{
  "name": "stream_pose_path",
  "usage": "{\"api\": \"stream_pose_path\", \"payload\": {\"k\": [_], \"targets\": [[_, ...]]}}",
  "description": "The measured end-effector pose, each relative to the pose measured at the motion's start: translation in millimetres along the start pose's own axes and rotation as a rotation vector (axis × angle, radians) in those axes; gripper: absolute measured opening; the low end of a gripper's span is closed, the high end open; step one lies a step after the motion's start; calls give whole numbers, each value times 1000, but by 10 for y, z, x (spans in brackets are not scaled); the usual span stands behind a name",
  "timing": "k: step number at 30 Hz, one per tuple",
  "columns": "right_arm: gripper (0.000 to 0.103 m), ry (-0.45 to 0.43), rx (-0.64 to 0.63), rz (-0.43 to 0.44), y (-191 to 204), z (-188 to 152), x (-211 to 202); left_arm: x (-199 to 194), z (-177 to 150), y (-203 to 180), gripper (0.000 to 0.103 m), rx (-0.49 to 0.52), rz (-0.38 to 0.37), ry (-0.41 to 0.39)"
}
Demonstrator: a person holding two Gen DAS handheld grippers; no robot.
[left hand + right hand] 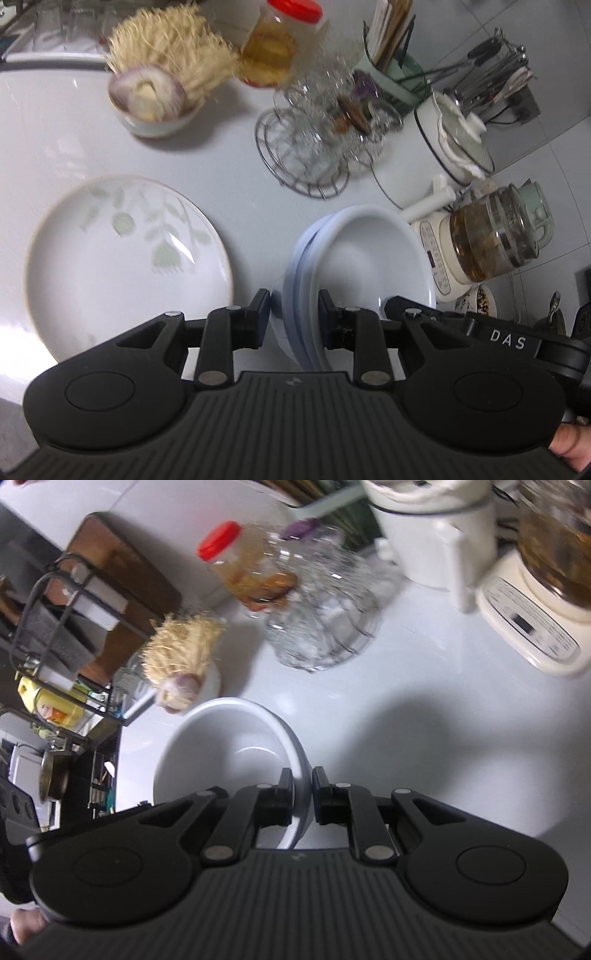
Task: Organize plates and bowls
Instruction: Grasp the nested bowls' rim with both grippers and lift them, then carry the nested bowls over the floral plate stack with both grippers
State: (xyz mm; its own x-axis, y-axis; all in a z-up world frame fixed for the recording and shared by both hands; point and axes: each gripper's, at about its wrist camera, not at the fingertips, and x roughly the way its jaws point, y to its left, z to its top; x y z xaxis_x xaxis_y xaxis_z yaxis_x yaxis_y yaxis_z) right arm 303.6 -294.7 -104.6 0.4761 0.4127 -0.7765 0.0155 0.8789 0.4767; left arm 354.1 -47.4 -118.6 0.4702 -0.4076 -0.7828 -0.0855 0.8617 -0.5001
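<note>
**Two grippers, two loads of bowls over a crowded kitchen counter**

The black left gripper (293,308) is clamped narrowly across the rims of a tilted stack of pale blue-white nested bowls (369,254), one finger outside the stack and one inside. The stack hangs just beside a round white plate with a green leaf pattern (125,258), which lies flat on the pale grey countertop (55,140). The black right gripper (303,790) pinches the rim of a single deep white bowl (229,753), its jaws drawn nearly together on the wall, and the bowl appears lifted and tilted above the counter.

The step in hand looks like gathering the bowls into one pile. The likely next move is to nest the single bowl into the stack, or to set both down together. That calls for levelling each load first, since both are held by one rim only and could swing or slip.

Open counter lies in front of the right gripper and beyond the plate. Room is tighter elsewhere: a wire rack of clear glass cups (314,147), a white enamel pot with a lid (443,147) and a cream electric kettle base with a glass pot (487,240) stand close to the stack's far side. A small white bowl holding a cut red onion (151,103) sits well beyond the plate.
</note>
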Motion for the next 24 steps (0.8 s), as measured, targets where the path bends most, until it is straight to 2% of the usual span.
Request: {"api": "stream_pose_path", "payload": {"k": [4,9,11,15,24], "targets": [[13,-5,-42,13,272,22,94,-137,84,238,30,-15,13,-26],[13,33,-96,29,605,-19,312,-278,104,580,30,-67,48,-52],[13,58,-117,29,710,-72,420,-292,91,724,30,-91,65,-48],[13,109,-153,26,875,-164,673,-255,31,908,31,-66,131,-42],[13,156,-195,-24,1054,-272,1133,-49,-20,1341,31,-85,153,8]]}}
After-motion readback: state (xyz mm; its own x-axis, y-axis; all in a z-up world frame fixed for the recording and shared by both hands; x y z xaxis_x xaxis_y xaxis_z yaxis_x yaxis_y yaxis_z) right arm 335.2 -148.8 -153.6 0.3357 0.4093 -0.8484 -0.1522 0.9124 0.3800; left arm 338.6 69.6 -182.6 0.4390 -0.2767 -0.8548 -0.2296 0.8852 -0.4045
